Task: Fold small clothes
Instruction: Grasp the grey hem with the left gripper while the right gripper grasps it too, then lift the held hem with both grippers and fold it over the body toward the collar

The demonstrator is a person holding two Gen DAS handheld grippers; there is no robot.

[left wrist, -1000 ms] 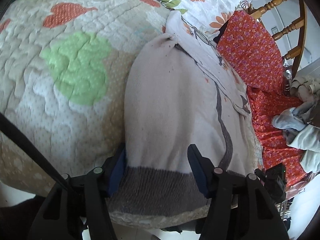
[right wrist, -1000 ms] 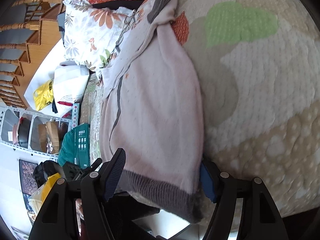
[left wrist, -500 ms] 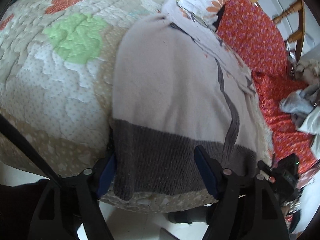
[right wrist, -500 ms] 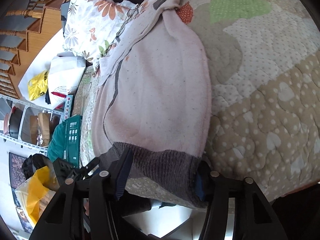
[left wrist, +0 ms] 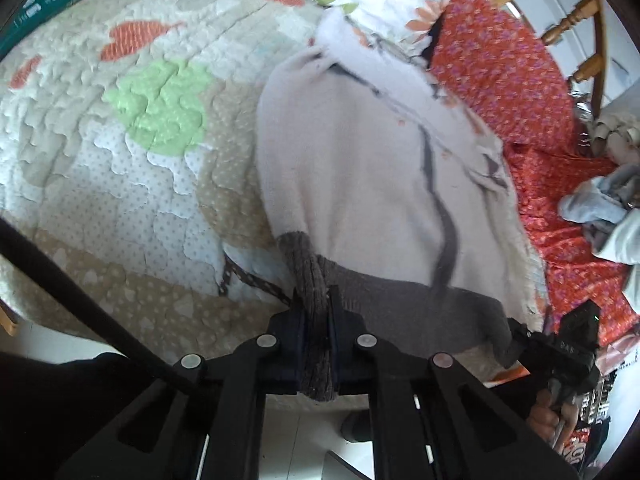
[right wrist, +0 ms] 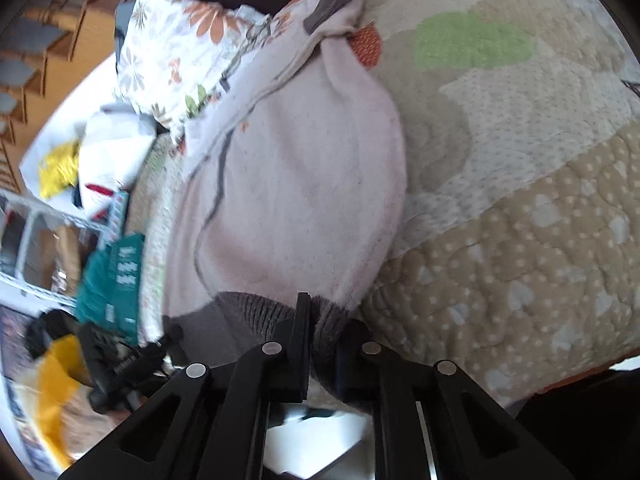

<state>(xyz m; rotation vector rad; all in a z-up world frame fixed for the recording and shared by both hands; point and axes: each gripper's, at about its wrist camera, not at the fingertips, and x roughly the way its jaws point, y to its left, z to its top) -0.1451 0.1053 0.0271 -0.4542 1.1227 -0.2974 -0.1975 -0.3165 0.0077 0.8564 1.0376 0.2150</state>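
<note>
On the quilt (left wrist: 120, 168), both grippers pinching sweater hem.
Soft, light, floppy knit sweater (left wrist: 360, 168); best held at ribbed grey hem (right wrist: 260, 312) corners, left gripper (left wrist: 318, 312) and right gripper (right wrist: 324, 324) clamped there.

It was a bedroom at home: a soft quilt (left wrist: 120, 168) covered the bed, with a flowery pillow (right wrist: 180, 44) beside it.

My sweater (left wrist: 360, 168) lies on the quilt (left wrist: 120, 168), its hem at the near edge, where my left gripper (left wrist: 318, 312) and right gripper (right wrist: 320, 320) each pinch a corner of it. Beyond its far end sits a pillow (right wrist: 176, 44), and in the left wrist view a sheet (left wrist: 504, 80) lies to its right with a chair (left wrist: 576, 20) behind.
</note>
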